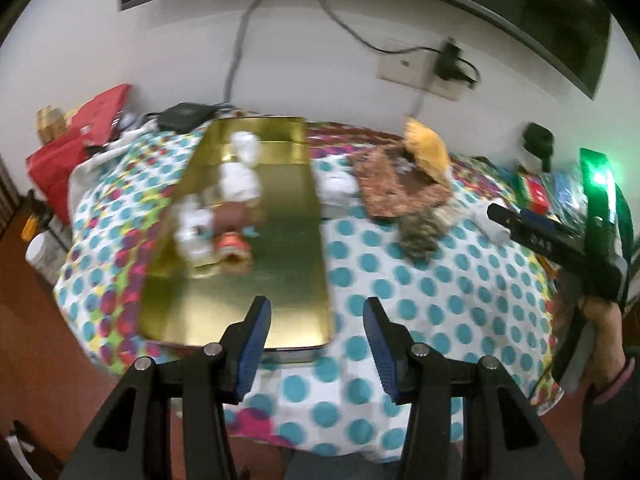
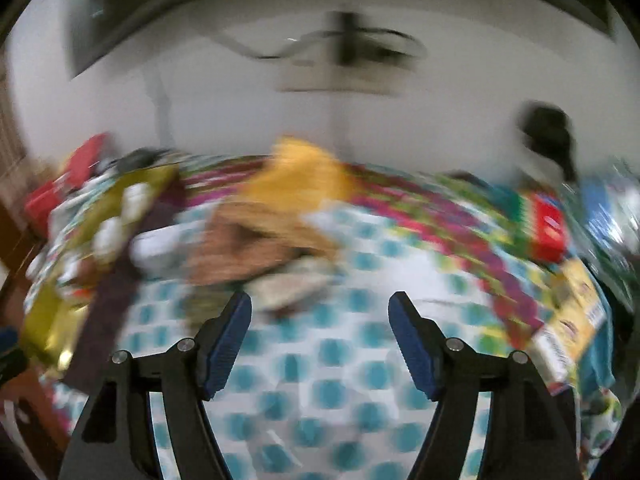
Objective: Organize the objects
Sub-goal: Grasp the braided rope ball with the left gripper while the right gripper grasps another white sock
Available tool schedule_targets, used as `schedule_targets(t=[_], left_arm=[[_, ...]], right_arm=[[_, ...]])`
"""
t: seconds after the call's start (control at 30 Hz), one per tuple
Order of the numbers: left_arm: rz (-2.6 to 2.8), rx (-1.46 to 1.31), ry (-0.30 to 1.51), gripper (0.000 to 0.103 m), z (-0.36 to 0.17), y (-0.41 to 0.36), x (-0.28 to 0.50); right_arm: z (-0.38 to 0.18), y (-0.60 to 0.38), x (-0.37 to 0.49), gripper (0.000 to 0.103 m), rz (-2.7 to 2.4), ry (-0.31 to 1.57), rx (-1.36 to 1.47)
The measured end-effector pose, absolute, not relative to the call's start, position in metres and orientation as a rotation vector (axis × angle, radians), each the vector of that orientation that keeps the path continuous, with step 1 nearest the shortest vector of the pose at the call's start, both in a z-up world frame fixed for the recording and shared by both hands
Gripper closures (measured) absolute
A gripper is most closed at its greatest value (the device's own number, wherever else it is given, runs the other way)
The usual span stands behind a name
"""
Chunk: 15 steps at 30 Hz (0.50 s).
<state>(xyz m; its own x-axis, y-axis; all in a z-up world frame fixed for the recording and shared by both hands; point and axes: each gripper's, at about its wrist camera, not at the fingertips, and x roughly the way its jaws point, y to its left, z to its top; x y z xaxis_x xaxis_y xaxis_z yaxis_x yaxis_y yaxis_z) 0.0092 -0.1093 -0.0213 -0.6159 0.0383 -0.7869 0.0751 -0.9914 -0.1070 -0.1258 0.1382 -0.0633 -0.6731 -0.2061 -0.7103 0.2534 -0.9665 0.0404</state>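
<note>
Nearest the left camera, the left hand-held gripper (image 1: 316, 344) has its blue pads spread with nothing between them. It tilts down over the near edge of the tabletop (image 1: 440, 292), which is covered in a cloth of teal dots. The near end of the gold tray (image 1: 240, 300) lies just beyond its left finger, partly hidden behind it. Farther up the tray sit blurred small things: a red-and-brown toy (image 1: 232, 240) and white pieces (image 1: 240, 180). To the right of the tray, off it, lie a white item (image 1: 338, 190), a brown patterned cloth (image 1: 400, 188), a speckled lump (image 1: 418, 236) and a yellow plush (image 1: 426, 146) at the back.

The right hand-held gripper (image 1: 496, 212) reaches in from the right edge of this view, held by a hand (image 1: 604, 332) with a pink cuff at the wrist; from here its jaws cannot be read.

The right camera's view is heavily smeared. There the right hand-held gripper (image 2: 320, 332) stands spread and empty over the dotted cloth, with the brown cloth (image 2: 240, 248) and plush (image 2: 296, 172) beyond it and the tray (image 2: 52, 320) far to its left.

Behind everything is a white wall with a socket (image 1: 424, 72) and cables.
</note>
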Motion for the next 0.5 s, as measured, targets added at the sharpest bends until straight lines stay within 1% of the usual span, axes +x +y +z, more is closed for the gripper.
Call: schedule_targets(t=[0.17,0.4,0.43,0.47,0.5], left_arm=[[-2.827,1.433,0.122,0.054,-0.029,-0.068,-0.009],[-2.807,1.518,0.088,0.054,-0.045,-0.039,-0.035],[-2.817,1.52,0.087,0.054,-0.047,-0.036,-0.037],[-2.818,1.52,0.081,0.054,-0.048,-0.034,-0.04],[-2.809,1.521,0.071,0.054,-0.05,-0.032,-0.043]], right_arm=[[-0.085,0.167,-0.154,0.033,-2.691,0.186,1.212],[-0.111,0.17,-0.174,0.033,-2.66,0.159,1.253],[-0.113,0.169,-0.175,0.034,-2.66,0.159,1.254],[-0.115,0.169,-0.177,0.038,-2.65,0.154,1.252],[-0.118,0.167,-0.178,0.04,-2.645,0.168,1.256]])
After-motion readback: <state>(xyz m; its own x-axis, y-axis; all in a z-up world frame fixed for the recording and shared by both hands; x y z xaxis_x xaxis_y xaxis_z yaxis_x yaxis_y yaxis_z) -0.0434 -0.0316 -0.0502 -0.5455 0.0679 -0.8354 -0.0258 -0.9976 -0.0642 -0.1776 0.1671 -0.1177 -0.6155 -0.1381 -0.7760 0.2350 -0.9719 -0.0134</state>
